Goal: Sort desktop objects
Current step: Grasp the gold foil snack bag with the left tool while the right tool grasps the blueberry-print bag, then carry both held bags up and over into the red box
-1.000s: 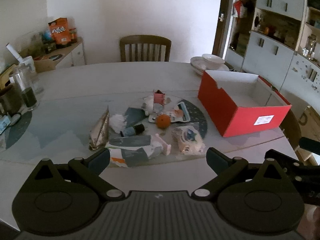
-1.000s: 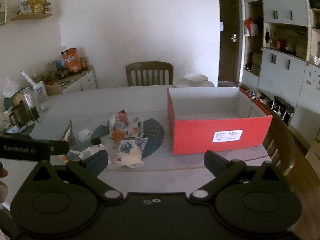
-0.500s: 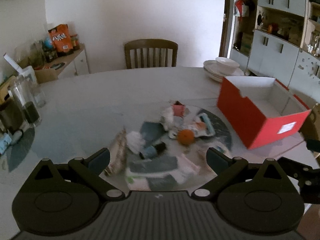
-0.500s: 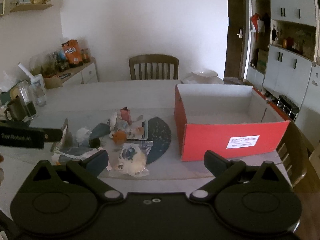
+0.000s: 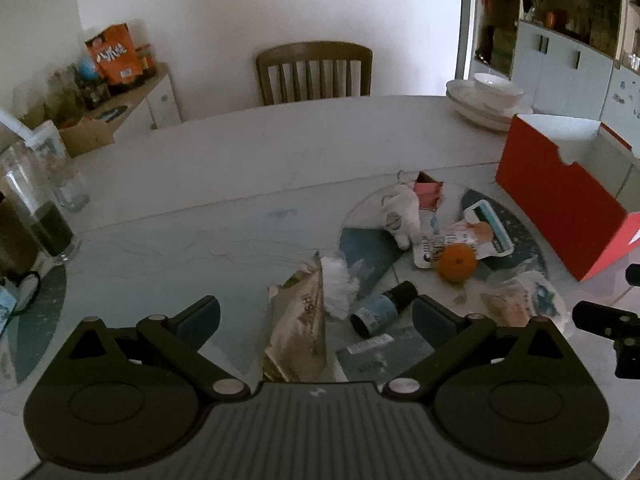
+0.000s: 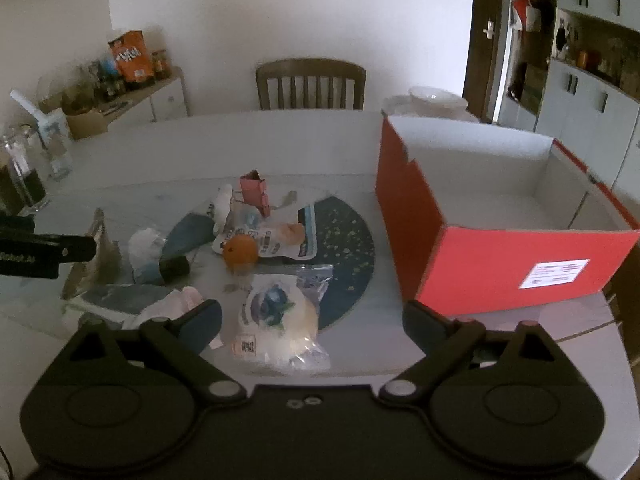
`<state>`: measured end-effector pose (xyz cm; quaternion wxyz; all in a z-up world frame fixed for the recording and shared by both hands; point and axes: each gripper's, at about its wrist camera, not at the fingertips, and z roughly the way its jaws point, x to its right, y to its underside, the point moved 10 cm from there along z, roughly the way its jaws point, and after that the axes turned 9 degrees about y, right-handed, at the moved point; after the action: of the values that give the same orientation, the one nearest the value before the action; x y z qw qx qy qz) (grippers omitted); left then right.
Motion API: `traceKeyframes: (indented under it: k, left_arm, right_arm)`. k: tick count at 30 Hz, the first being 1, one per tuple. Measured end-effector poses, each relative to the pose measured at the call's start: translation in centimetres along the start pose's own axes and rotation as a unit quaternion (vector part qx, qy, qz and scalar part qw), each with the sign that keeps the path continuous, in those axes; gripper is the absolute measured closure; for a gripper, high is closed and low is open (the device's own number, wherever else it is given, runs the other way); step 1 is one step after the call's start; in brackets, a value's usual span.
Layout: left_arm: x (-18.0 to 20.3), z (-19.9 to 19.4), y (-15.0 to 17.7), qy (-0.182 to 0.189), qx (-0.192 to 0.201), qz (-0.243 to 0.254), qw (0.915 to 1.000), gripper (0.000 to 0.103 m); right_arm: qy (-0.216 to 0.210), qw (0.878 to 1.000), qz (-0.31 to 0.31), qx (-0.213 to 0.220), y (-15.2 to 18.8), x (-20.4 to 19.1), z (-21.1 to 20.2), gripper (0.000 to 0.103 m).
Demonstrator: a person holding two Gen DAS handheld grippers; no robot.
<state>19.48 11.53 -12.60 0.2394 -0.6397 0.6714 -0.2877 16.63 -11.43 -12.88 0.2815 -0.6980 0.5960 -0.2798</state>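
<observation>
My right gripper (image 6: 312,316) is spread wide and holding nothing; its jaws have just been closing slightly, with the blueberry bun packet (image 6: 278,316) lying on the table between and just ahead of the fingertips, not yet touched. My left gripper (image 5: 316,320) is also wide open and empty, hovering over the tan foil pouch (image 5: 298,328), with the small dark-capped bottle (image 5: 380,308) just inside its right finger.

Step in hand, as I judge it: closing in on the clutter for a first pick. To do it well on the right, come down straight so the pads straddle the bun's soft middle, not the crinkly film edge, and squeeze lightly. On the left, pick one target. Pouch and bottle sit close, so the fingers could catch both.

Bun packet: long axis runs roughly away from me, barcode end nearest, sealed end pointing toward the orange (image 6: 240,250). Pouch: long axis also runs away from me, its torn top leaning against the white wad (image 5: 338,286). Bottle lies on its side, cap pointing up-right toward the orange.

Farther out, the clutter sits on the glass-topped table (image 6: 280,140), well left of the red cardboard box (image 6: 500,264), which looks empty. Chair (image 6: 310,84) behind.
</observation>
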Motion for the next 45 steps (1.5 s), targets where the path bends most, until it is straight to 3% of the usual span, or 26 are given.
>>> traceKeyframes:
  k: [11, 16, 22, 27, 30, 36, 45]
  left_arm:
    - [-3.1, 4.0, 0.7, 0.006, -0.040, -0.023, 0.9989, 0.001]
    - [-4.0, 4.9, 1.3, 0.014, -0.054, -0.034, 0.9979, 0.010]
    - [-4.0, 5.4, 1.8, 0.027, -0.069, -0.044, 0.9963, 0.029]
    - [-3.9, 5.2, 1.9, 0.040, -0.074, -0.048, 0.9953, 0.054]
    - [-3.6, 5.0, 1.9, 0.043, -0.073, -0.040, 0.9956, 0.062]
    - [-3.3, 4.7, 1.9, 0.049, -0.072, -0.027, 0.9958, 0.068]
    - [-3.4, 2.8, 0.6, 0.046, -0.055, -0.026, 0.9971, 0.069]
  right_arm:
    - [0.009, 0.999, 0.012, -0.046, -0.3, -1.9, 4.7, 0.016]
    - [0.015, 0.997, 0.018, -0.068, 0.3, -2.1, 6.2, 0.022]
    - [0.011, 0.995, 0.032, -0.095, 0.9, -2.2, 7.2, 0.032]
    - [0.002, 0.994, 0.038, -0.100, 1.0, -2.5, 7.0, 0.044]
    - [-0.001, 0.994, 0.041, -0.104, 0.9, -2.7, 6.9, 0.047]
    - [0.003, 0.994, 0.048, -0.103, 0.6, -2.5, 6.7, 0.052]
    - [0.006, 0.995, 0.056, -0.079, -0.8, -1.1, 4.4, 0.053]
